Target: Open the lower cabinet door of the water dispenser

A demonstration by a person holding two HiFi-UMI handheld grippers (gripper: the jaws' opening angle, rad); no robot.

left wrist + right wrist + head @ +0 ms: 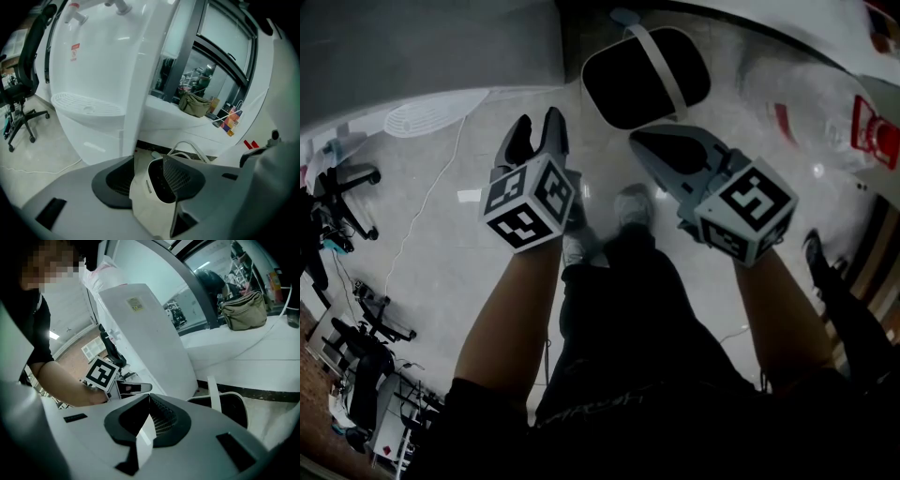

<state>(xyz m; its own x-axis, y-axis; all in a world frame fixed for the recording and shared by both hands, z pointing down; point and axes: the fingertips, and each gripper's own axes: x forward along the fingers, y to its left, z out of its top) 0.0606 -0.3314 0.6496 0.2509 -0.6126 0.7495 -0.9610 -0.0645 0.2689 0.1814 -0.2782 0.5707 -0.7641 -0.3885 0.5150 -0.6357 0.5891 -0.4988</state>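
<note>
Pale floor (pixel 441 216) is noted beneath the white water dispenser (pixel 103 56), whose lower cabinet door (pixel 93 140), under the drip tray (pixel 86 104), is judged shut. Left gripper (pixel 145 176) is held before the dispenser, jaws spread and empty, probably readied for the door. Right gripper (pixel 149 401) is held beside it, jaws pressed together on nothing.

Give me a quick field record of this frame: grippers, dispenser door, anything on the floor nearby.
left gripper: jaws apart, nothing between the pads
right gripper: jaws together, empty
water dispenser: white, seen in the left gripper view, neither gripper on it
lower cabinet door: looks closed
floor: white bin with black inside, just beyond both grippers
</note>
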